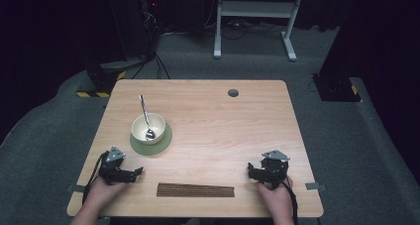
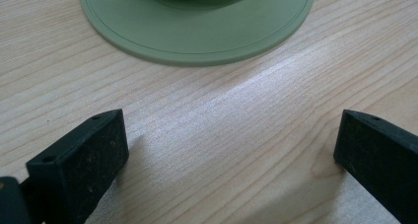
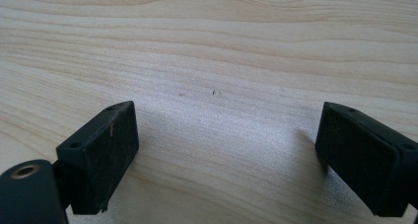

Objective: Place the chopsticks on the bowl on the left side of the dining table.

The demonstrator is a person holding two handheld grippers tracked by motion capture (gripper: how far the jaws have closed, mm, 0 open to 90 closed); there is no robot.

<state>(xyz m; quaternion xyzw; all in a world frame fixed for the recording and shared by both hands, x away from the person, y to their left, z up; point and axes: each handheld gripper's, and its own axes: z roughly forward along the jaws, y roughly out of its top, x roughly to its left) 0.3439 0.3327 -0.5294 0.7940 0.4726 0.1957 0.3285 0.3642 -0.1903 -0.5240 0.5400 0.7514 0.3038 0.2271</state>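
The wooden table (image 1: 208, 131) carries few items, and most of its surface is bare. Both grippers rest near the near edge, one toward each near corner. The left gripper (image 1: 140, 171) sits at the near left, with its jaws pointing toward the table's middle. They stand wide apart, and in the left gripper view there is bare wood between them. The right gripper (image 1: 249, 171) sits at the near right, with its jaws pointing left toward the middle, likewise wide apart over bare wood and holding nothing.

Between the two grippers, just inside the near edge, lies a dark slatted mat (image 1: 195, 190). Its long axis runs left to right, parallel to the near edge. It touches neither gripper; a gap of bare wood remains at each end.

A cream bowl (image 1: 148, 128) stands on a round green coaster (image 1: 164, 143) in the left half of the table, beyond the left gripper and well clear of the left edge. The left gripper view shows the near rim of that coaster just ahead of the open jaws.

The bowl contains one metal spoon (image 1: 145, 117). Its scoop lies down inside the bowl, and its handle leans on the far rim. The spoon's long axis runs from the bowl away from the person, tilted slightly left, with the handle end pointing toward the far edge.

The right half and the far half of the table are open. A small dark grommet (image 1: 233, 92) sits near the far edge, right of centre. Grey carpet (image 1: 346, 136) surrounds the table.
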